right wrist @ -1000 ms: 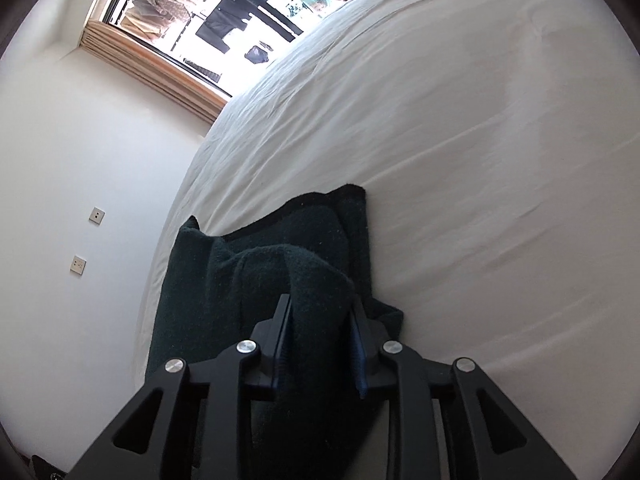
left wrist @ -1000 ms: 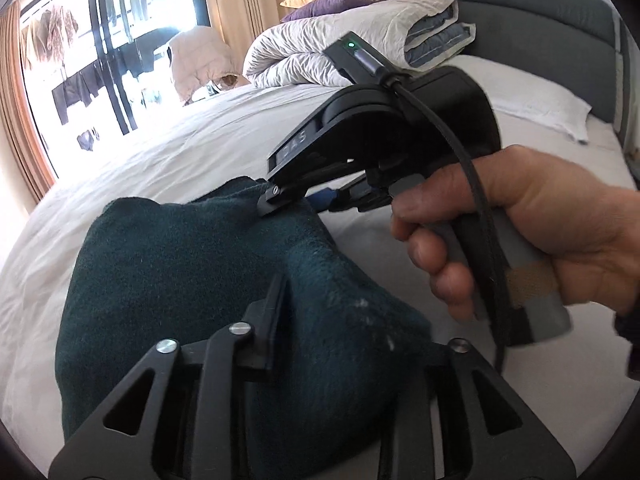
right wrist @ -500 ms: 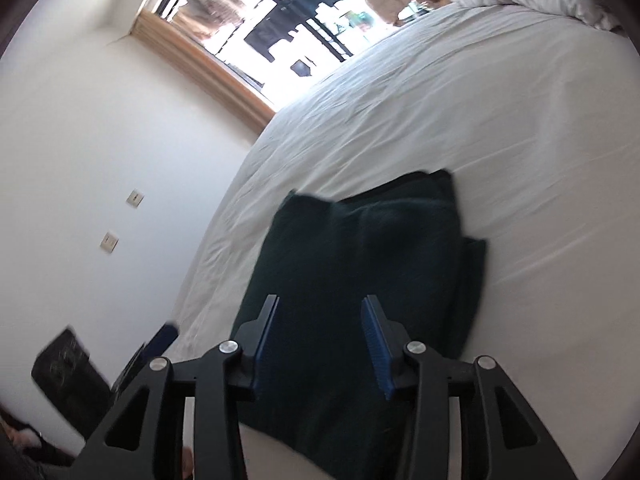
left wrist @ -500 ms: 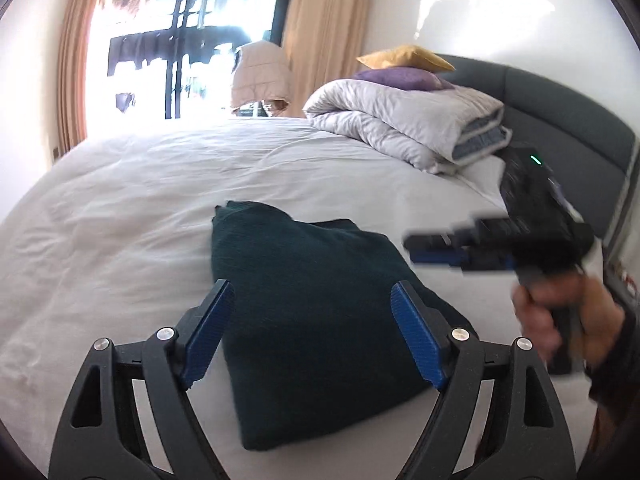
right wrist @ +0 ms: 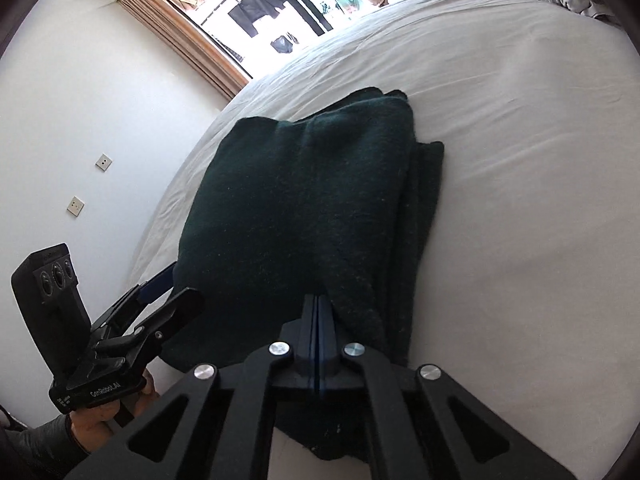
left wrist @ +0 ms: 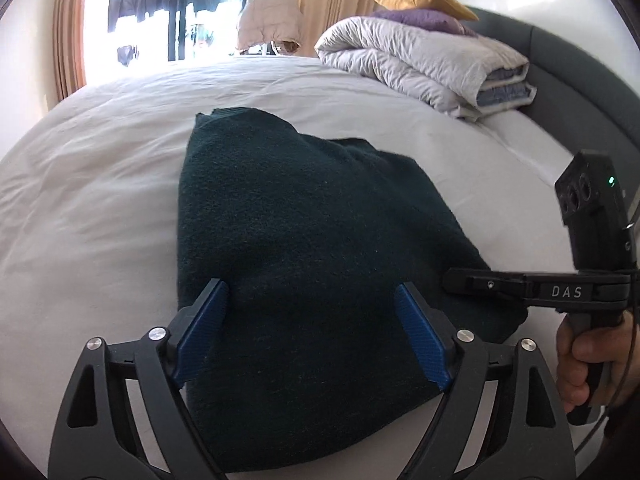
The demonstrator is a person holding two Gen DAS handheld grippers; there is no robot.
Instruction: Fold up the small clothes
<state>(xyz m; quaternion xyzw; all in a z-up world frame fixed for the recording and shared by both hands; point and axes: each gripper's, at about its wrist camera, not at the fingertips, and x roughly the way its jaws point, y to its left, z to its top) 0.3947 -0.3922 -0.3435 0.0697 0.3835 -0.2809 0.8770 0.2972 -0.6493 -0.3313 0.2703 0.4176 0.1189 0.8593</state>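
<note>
From the left wrist camera, we see the dark green cloth [left wrist: 304,240] lying folded on the white bed [left wrist: 88,184]. Our left gripper [left wrist: 310,332] hangs just over the near end of the cloth. Its jaws have just been opening and now stand wide apart, with the cloth below them and nothing pinched. The blue pads [left wrist: 204,332] do not press on anything. At the right, a hand [left wrist: 588,360] holds our right gripper [left wrist: 460,280], which points at the cloth's side edge. A rolled-up duvet [left wrist: 424,64] and pillows [left wrist: 424,8] sit at the far end of the bed.

From the right wrist camera, the cloth [right wrist: 304,208] is a thick, neat stack near the bed's left edge. Our right gripper [right wrist: 318,332] has just been closing, and its jaws are pressed flat together with no cloth between them. The left gripper [right wrist: 160,300] is by the cloth's left side.

We think the fold is nearly done. To do it well, we should pat the top flat and keep the edges lined up, without dragging the layers apart.

We see no boxes, baskets or drawers here.
</note>
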